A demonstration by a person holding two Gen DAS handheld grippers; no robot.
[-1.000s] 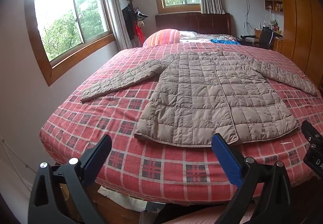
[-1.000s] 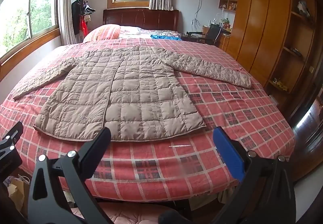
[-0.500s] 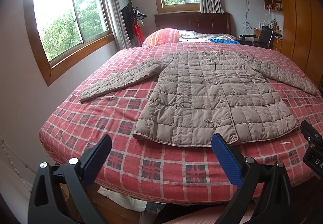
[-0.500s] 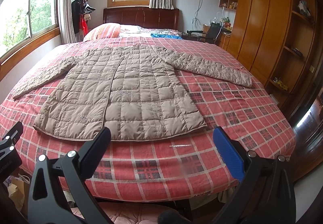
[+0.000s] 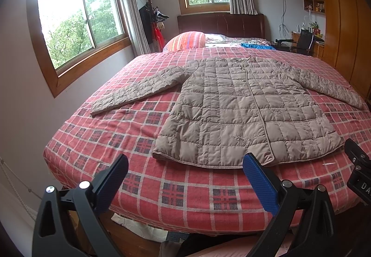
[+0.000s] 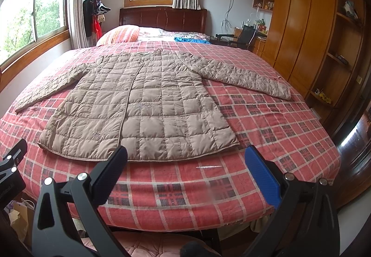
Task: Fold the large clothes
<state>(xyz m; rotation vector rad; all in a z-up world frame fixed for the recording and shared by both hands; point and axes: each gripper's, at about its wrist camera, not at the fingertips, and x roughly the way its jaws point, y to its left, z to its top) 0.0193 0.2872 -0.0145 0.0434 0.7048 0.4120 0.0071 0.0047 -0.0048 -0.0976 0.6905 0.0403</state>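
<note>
A long beige quilted coat (image 5: 241, 108) (image 6: 143, 104) lies flat and face up on a bed with a red plaid cover (image 5: 176, 189) (image 6: 273, 122). Both sleeves are spread outward and the hem points toward me. My left gripper (image 5: 185, 162) hovers open near the foot of the bed, short of the hem's left half. My right gripper (image 6: 185, 152) is open too, just before the hem's right half. Neither touches the coat. Part of the other gripper shows at each view's edge.
A striped pillow (image 5: 187, 40) and a blue cloth (image 6: 190, 40) lie near the dark headboard (image 6: 162, 18). Windows and a coat rack (image 5: 153, 18) line the left wall. A wooden wardrobe (image 6: 308, 32), shelves and a desk chair (image 6: 245, 35) stand on the right. Bags (image 6: 18, 217) sit on the floor.
Both views have crept slightly closer to the bed's foot; the coat has not moved and both grippers stay open.
</note>
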